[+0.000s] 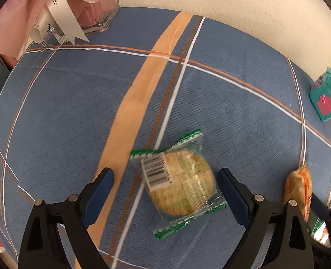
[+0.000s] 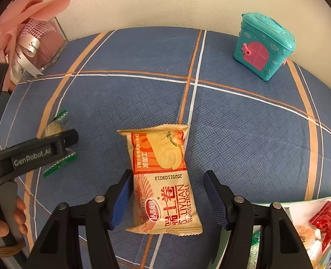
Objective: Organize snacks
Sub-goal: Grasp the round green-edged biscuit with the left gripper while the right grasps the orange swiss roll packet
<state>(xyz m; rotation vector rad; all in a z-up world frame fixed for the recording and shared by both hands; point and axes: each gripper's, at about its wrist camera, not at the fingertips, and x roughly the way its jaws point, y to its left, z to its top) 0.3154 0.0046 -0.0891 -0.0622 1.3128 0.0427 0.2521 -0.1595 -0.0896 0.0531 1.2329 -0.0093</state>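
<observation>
Left wrist view: the left gripper (image 1: pixel 165 179) points steeply down over a blue plaid tablecloth (image 1: pixel 76 103) with orange and white stripes.
Left fingers: spread wide and gripping nothing; the blue pads stand clear of the packet on both sides.
Cracker packet: a round pale cracker in a clear wrapper with green crimped ends (image 1: pixel 179 183) lies flat on the cloth between the fingers, barcode up, slightly blurred.
Right edge: an orange snack packet (image 1: pixel 299 186) shows side-on, and a teal plastic toy house box (image 1: pixel 326 96) sits far off by the wall.
Far left corner: a clear glass vase with pink paper and white ribbon (image 1: pixel 98 6).

Right wrist view: the right gripper (image 2: pixel 167 192) hangs over the orange-and-cream Swiss roll packet (image 2: pixel 165 179).
Right fingers: about half open; the left pad is at the packet's edge, the right pad well clear, so no grip.
Swiss roll packet: lying flat on the cloth, lengthwise between the fingers.
Lower right: a pale tray (image 2: pixel 299 204) holding red and other wrapped snacks.
Left side: the other gripper, and a person's hand (image 2: pixel 6 222) on its handle.
</observation>
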